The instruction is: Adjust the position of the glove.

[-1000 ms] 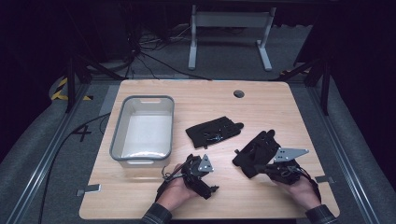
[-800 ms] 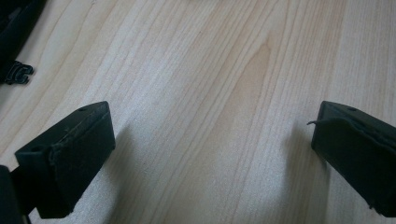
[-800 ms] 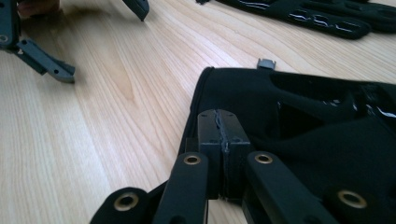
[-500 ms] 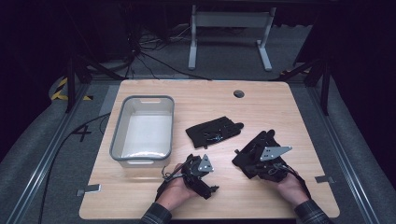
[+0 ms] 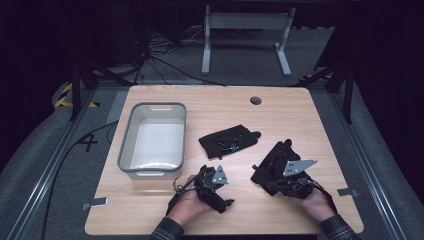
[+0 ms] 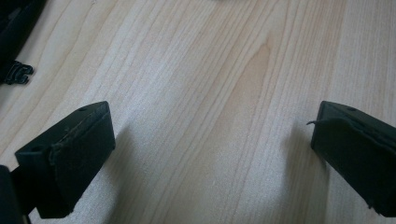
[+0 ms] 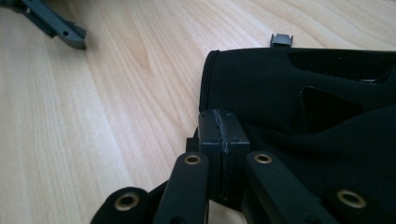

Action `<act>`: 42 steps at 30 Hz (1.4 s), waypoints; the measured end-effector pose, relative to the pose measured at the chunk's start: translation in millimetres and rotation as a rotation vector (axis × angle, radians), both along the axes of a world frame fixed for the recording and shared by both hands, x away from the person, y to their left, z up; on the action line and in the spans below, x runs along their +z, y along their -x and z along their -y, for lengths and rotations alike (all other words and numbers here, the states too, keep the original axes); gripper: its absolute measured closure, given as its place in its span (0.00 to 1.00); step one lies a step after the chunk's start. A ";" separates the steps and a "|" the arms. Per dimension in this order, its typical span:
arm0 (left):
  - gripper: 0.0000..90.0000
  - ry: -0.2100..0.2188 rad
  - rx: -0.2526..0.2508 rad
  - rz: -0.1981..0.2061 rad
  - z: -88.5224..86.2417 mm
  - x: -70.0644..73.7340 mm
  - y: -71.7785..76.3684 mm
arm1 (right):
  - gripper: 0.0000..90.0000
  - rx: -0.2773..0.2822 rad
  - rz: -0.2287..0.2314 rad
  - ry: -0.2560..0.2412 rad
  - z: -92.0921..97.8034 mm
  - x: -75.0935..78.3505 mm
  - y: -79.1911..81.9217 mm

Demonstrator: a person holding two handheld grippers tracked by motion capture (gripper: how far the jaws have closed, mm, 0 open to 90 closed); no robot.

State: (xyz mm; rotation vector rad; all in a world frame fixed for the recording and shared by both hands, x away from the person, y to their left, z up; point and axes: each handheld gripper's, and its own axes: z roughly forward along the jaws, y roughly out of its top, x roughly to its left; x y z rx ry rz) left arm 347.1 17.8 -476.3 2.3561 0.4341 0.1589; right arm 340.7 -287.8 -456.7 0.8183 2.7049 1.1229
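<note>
Two black fabric pieces lie on the wooden table (image 5: 300,115). One fabric piece (image 5: 229,141) is at the centre. The other fabric piece (image 5: 270,162) (image 7: 299,93) lies to its right. My right gripper (image 5: 272,172) (image 7: 223,128) is shut, its tips against that piece's near hem; I see nothing between the pads. My left gripper (image 5: 212,182) (image 6: 212,144) rests near the front edge, held by a hand. Its jaws stand wide open over bare wood. A corner of black fabric with a small clip (image 6: 16,70) lies at the upper left of the left gripper view.
A grey plastic bin (image 5: 131,150) stands at the table's left, nothing visible in it. A round cable hole (image 5: 256,100) is near the far edge. A dark grey bar (image 7: 56,28) lies on the wood far left in the right gripper view.
My right gripper has moved left and a little forward, up to the right-hand fabric piece. The left gripper and both fabric pieces have stayed in place.
</note>
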 end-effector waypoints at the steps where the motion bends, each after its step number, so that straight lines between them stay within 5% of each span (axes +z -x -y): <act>1: 0.00 0.001 0.001 -0.001 0.0 0.0 0.1 | 1.00 0.001 -0.005 -0.001 1.3 0.1 1.5; 23: 0.00 0.001 0.004 -0.001 -0.1 -0.1 0.4 | 1.00 0.008 -0.037 0.037 28.6 4.6 26.5; 42: 0.00 0.001 0.004 -0.001 -0.1 -0.1 0.4 | 1.00 -0.068 -0.044 0.035 70.1 9.1 37.5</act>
